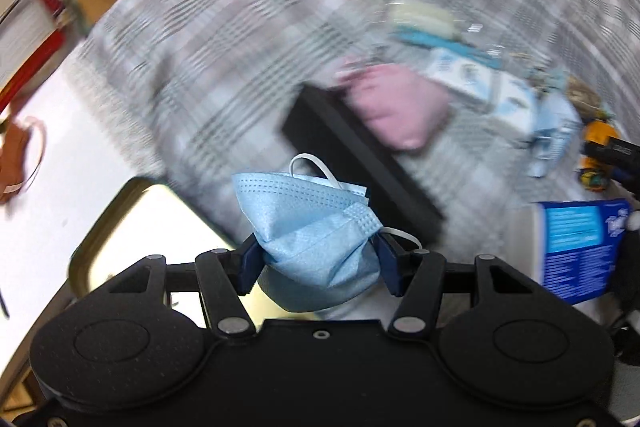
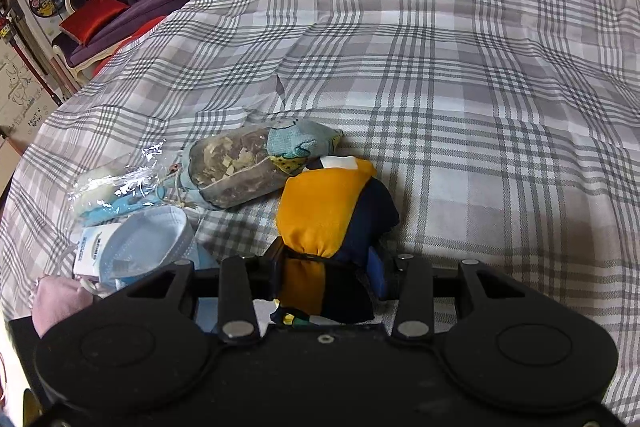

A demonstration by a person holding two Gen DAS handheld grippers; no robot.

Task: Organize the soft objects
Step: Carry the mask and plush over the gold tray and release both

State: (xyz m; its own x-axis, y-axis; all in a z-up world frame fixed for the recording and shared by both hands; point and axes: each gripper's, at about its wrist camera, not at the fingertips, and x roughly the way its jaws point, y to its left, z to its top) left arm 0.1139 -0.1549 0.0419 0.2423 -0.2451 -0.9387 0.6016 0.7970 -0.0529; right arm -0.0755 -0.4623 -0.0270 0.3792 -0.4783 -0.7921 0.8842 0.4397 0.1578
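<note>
My left gripper [image 1: 318, 259] is shut on a crumpled light blue face mask [image 1: 316, 231] and holds it up above the plaid bed cover [image 1: 224, 39]; this view is blurred. My right gripper [image 2: 328, 273] is shut on a rolled yellow and navy cloth bundle [image 2: 324, 215] just above the plaid cover [image 2: 460, 75]. To its left lie a clear pouch of dried bits [image 2: 236, 167], a blue patterned sock [image 2: 298, 143], a stack of blue masks [image 2: 144, 247] and a pink cloth [image 2: 56, 301]. The pink cloth [image 1: 396, 111] rests against a black box [image 1: 360, 155].
A white tray with a dark rim [image 1: 152, 227] lies below the left gripper on a white surface [image 1: 60, 155]. A blue printed packet [image 1: 580, 247] sits at the right. A purple sofa with a red cushion [image 2: 96, 11] stands beyond the bed.
</note>
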